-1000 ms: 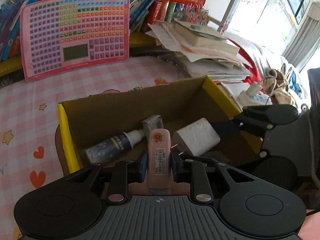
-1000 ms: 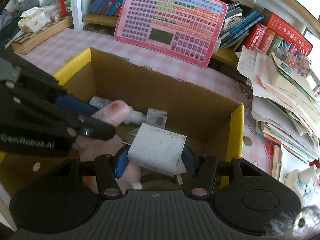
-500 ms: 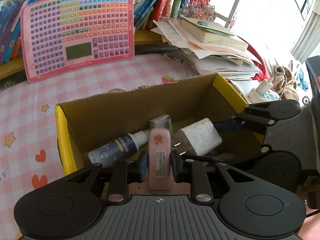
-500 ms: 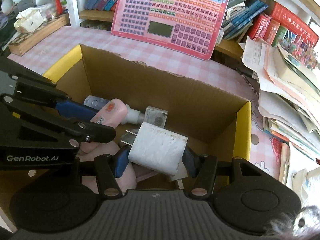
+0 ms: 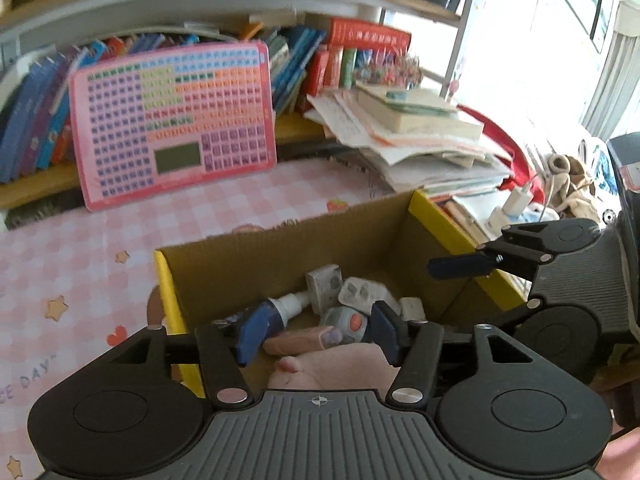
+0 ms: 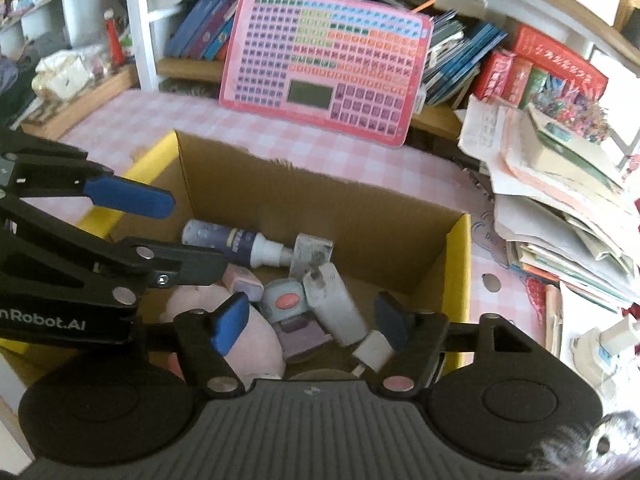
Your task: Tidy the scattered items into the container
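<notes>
Both tongs opening; pink bottle (image 5: 298,342), charger (image 6: 340,308) dropped into box (image 6: 320,204).

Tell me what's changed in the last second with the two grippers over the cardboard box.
Both let go: the left gripper dropped the pink tube and the right gripper dropped the white charger into the cardboard box; jaws opening, nothing between the pads. The spray bottle stayed put.
</notes>
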The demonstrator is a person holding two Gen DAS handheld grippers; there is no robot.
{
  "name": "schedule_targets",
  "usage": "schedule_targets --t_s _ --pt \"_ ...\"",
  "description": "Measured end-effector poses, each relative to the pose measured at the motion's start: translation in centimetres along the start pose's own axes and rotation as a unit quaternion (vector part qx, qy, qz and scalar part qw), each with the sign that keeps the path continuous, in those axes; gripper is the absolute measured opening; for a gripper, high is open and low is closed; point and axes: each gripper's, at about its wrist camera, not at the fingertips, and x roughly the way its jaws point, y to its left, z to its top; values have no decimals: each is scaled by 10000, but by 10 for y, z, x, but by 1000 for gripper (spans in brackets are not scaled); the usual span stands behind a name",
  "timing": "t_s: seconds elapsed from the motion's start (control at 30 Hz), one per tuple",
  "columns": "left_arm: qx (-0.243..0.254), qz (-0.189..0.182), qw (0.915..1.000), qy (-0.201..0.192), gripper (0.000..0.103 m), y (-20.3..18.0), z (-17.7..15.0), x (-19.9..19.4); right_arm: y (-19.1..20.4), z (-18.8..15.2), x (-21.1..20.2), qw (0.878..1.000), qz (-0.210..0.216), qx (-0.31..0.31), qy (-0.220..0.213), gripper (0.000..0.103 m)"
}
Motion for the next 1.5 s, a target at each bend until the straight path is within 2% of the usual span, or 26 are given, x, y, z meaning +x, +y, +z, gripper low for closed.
schedule_targets --t_s 0.07,0.4,0.6,0.87,1.0,1.13,1.33,1.5 --pt "6 23 9999 -153 66 -1 -2 -13 4 -2 -11 9999 -41 55 -113 74" --pt "28 134 9979 -635 76 -2 -30 -78 40 -19 -62 9984 -225 136 -491 76" --pt "22 215 9972 -721 82 4 -55 -108 57 -36 -88 9956 -403 489 -692 76" --pt "-64 323 9961 -813 88 12 -95 -150 93 -63 -121 9912 -714 647 -903 80" --pt "-180 488 9949 -865 88 22 -114 -172 118 -76 -133 9887 -863 692 -1013 80" --pt "-361 718 9931 -848 89 34 -137 -192 137 -89 -143 9843 -989 1021 -1044 82" --pt "-683 1191 9857 -978 90 48 -175 -222 170 -114 -159 9824 -1068 1192 -966 84" --pt "-727 1436 9829 -897 94 49 -204 -238 198 -141 -169 9823 -1128 1254 -819 85"
